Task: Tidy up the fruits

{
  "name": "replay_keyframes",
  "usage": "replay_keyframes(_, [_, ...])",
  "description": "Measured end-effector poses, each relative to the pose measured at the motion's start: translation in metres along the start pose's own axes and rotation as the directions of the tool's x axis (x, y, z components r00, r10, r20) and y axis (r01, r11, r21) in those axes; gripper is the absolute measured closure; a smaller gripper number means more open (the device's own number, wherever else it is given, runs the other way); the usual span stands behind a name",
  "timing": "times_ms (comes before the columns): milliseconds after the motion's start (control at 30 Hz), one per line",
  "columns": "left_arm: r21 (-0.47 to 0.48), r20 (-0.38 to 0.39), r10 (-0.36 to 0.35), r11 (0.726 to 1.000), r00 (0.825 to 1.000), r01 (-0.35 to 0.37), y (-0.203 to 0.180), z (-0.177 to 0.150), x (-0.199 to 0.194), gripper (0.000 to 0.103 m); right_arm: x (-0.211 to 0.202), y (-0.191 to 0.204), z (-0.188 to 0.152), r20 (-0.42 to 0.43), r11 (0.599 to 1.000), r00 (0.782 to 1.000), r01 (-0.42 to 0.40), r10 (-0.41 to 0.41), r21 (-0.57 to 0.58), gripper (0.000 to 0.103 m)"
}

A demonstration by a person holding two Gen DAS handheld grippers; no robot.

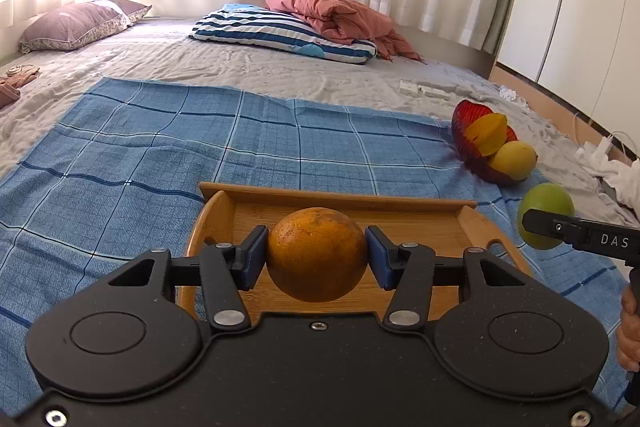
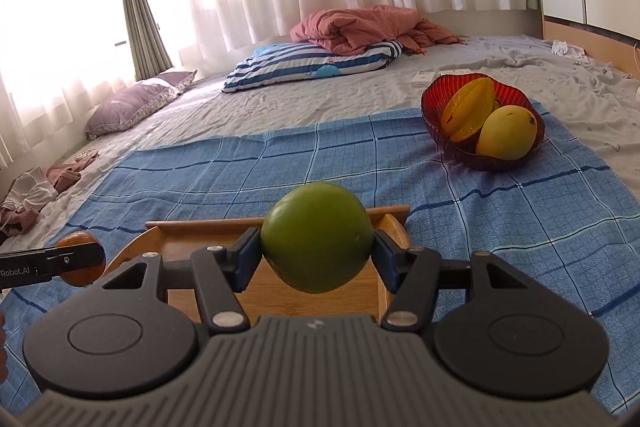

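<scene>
Left wrist view: the left gripper [image 1: 316, 255] clamps an orange [image 1: 316, 253] between its blue pads, above the wooden tray [image 1: 472, 223] on the blue checked cloth [image 1: 160, 155]. The tray's near edge is hidden by the gripper body.

Right wrist view: the right gripper [image 2: 318, 251] grips a green fruit [image 2: 318, 237] over the tray's right end. The red bowl [image 2: 434, 107], seen fully only here, holds a starfruit [image 2: 466, 113] and a mango [image 2: 506, 133].

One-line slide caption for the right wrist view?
Right tongs grip a round green fruit above the wooden tray.
</scene>
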State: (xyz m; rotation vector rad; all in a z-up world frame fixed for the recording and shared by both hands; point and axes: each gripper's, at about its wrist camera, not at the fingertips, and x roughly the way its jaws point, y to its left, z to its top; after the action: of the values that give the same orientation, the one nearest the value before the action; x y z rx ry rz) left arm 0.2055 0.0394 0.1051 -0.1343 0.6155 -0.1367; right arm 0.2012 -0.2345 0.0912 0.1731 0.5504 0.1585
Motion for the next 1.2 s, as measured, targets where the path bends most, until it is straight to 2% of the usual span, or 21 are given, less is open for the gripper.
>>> replay_keyframes(367, [0.0,-0.115,0.047,0.999,0.992,-0.047,-0.006,-0.003,0.053,0.053,0.044,-0.002,-0.008,-0.116,0.998,0.991,0.067,-0.066,0.0,0.041])
replay_keyframes(833, [0.03,-0.15,0.077,0.997,0.986,-0.074,-0.011,-0.011,0.074,0.053,0.057,-0.002,-0.018,-0.153,0.996,0.984,0.086,-0.09,-0.035,0.041])
replay_keyframes(1200, [0.014,-0.183,0.088,0.996,0.979,-0.087,-0.003,-0.018,0.083,0.053,0.067,-0.001,-0.025,-0.174,0.995,0.98,0.086,-0.093,-0.045,0.041])
